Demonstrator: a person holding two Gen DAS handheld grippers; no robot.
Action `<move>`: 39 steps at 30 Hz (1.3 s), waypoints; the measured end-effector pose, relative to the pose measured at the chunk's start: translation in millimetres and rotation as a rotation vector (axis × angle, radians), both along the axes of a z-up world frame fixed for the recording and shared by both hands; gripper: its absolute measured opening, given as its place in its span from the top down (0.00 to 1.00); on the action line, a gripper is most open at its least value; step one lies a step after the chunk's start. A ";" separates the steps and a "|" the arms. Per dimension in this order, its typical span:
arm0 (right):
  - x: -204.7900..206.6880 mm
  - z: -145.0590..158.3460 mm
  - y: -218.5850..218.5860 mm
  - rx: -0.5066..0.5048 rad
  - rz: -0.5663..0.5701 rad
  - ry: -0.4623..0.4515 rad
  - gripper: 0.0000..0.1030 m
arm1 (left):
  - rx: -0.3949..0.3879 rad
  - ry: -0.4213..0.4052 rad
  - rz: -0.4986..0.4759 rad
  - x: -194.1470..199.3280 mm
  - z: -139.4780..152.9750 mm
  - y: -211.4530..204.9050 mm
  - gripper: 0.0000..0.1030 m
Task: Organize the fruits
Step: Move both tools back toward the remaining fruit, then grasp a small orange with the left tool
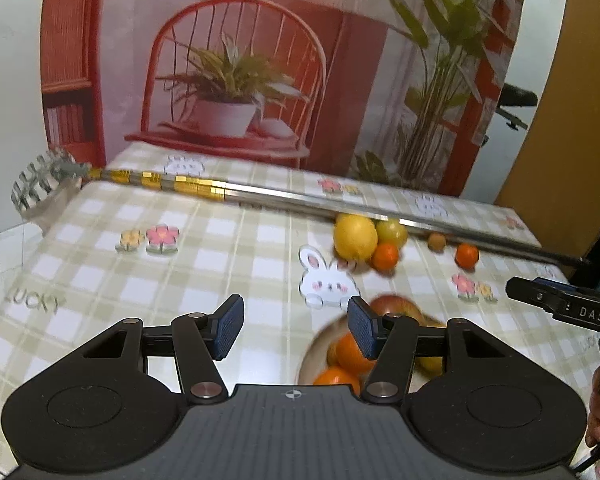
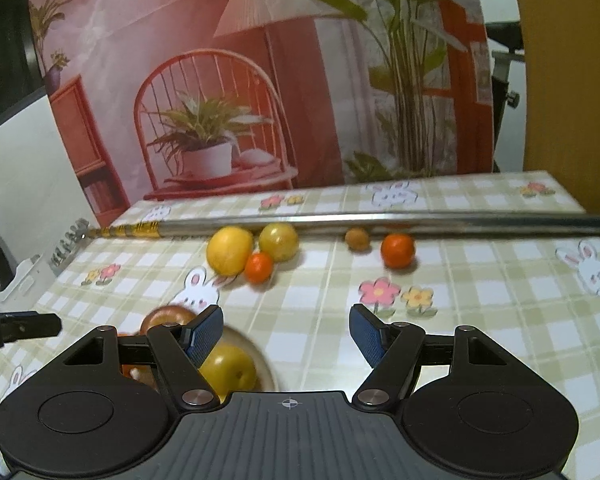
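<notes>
Two hand-held grippers over a table (image 2: 480, 320) covered in a checked cloth printed with rabbits and flowers. The left gripper (image 1: 296, 326) has its jaws apart with nothing between the blue pads; the right gripper (image 2: 286, 334) likewise stands released and empty above bare cloth. Near the front edge of the table lies a shallow plate (image 2: 266, 364), partly hidden by the gripper bodies, which already carries a yellow-green apple (image 2: 230, 368), a red apple (image 2: 166, 316) at its far rim, and, in the left wrist view, at least two oranges (image 1: 350, 352). The exact count on the plate cannot be told, since the tool covers part of it. Toward the back edge, lined up against a long metal rod (image 2: 420, 220) that lies across the cloth, five pieces remain loose: a lemon (image 2: 230, 250), a green-yellow round fruit (image 2: 279, 241) touching it, a small orange (image 2: 259, 267) just in front of both, a small brown fruit (image 2: 357, 238) further right, and a second orange (image 2: 398, 250) beside that. As a judgement, the sorting appears roughly half done: several fruits are gathered on the plate, five are left on the cloth, and neither tool has yet taken the next piece. The blur on the plate in the left wrist view suggests that this hand is in motion.
</notes>
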State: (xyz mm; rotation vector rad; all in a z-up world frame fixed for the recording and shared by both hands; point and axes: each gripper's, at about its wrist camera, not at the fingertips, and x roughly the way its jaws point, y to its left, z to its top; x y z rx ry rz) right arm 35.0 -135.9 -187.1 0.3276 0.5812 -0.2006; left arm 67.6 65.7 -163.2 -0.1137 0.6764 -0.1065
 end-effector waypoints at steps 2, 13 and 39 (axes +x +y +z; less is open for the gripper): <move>2.9 7.4 -5.6 -0.015 -0.003 -0.013 0.36 | 0.004 -0.012 -0.006 4.3 6.7 0.1 0.42; 21.6 36.3 -35.2 -0.088 -0.020 -0.058 0.36 | 0.039 0.013 -0.106 41.5 19.8 -26.8 0.42; 30.2 -37.3 -96.4 0.032 -0.104 -0.012 0.35 | 0.282 0.101 -0.449 163.2 -63.0 -142.7 0.71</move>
